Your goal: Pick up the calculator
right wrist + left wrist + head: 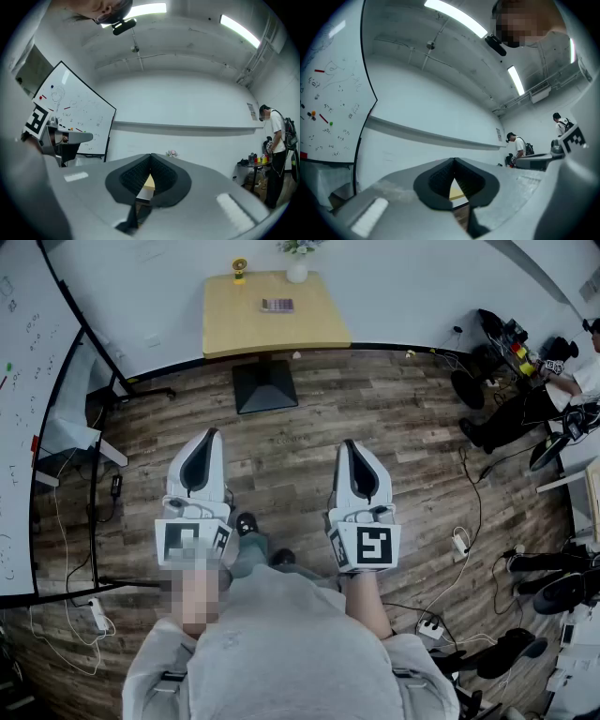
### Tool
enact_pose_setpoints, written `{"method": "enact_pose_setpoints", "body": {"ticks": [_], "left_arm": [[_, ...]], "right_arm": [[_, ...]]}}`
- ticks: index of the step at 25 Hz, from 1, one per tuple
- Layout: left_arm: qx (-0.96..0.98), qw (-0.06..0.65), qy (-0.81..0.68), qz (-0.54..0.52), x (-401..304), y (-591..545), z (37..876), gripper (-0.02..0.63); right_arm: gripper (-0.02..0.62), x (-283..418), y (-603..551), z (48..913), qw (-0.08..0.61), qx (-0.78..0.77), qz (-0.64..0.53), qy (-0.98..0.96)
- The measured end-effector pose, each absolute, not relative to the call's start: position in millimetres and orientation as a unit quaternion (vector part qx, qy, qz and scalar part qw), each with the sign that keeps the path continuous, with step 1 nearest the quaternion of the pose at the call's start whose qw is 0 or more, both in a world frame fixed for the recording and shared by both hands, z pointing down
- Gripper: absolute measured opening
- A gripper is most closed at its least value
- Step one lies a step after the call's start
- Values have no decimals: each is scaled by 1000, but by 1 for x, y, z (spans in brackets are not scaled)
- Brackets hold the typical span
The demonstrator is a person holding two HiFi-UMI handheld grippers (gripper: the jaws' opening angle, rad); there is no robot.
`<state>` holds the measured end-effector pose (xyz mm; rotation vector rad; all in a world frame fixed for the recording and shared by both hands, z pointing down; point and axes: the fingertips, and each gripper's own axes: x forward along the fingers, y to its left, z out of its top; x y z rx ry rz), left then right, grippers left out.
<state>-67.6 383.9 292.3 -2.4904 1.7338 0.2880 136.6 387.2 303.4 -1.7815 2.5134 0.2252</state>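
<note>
A dark calculator (277, 305) lies flat on a small yellow wooden table (234, 320) against the far wall in the head view. My left gripper (202, 457) and right gripper (358, 468) are held side by side over the wood floor, well short of the table, both shut with nothing between the jaws. In the left gripper view the left gripper (453, 161) has its tips together, with a sliver of the yellow table (456, 193) showing in the gap below them. The right gripper (151, 157) looks the same, with the table (147, 183) behind it.
A white vase (296, 270) and a small yellow figure (239, 271) stand at the table's back edge. A whiteboard (23, 381) on a stand is at the left. Cables and power strips (431, 627) lie on the floor. People stand by a cluttered desk (511, 338) at the right.
</note>
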Motion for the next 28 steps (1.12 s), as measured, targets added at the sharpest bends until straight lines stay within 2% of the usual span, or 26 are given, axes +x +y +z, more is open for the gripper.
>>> {"method": "enact_pose_setpoints", "body": {"ticks": [28], "left_arm": [[-812,49,575,81,-75,376,292,4]], "right_arm": [[2,125,380,289,51,-570,95,814]]}}
